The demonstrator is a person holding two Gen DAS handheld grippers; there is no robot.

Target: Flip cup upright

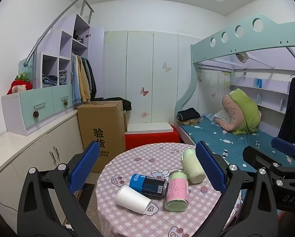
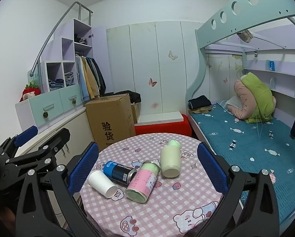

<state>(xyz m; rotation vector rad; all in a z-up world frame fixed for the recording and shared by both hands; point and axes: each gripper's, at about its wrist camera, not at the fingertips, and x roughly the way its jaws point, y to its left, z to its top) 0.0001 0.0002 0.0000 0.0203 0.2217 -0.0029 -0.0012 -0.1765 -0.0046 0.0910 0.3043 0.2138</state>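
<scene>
White paper cup (image 1: 133, 199), one, on its side on checked table (image 1: 167, 223); three cans lying beside it. Left gripper (image 1: 147, 166) and right gripper (image 2: 147, 166): jaws wide apart, holding nothing.

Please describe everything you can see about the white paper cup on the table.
The white paper cup is plain, with no print, and looks like thin matte paper. It lies on its side on the pink checked tablecloth, at the left end of the group. Its open mouth, with a rolled rim, faces toward the cameras; the narrower closed base points away to the left. Its side rests against the blue and black can. Both grippers are open and away from it.
</scene>
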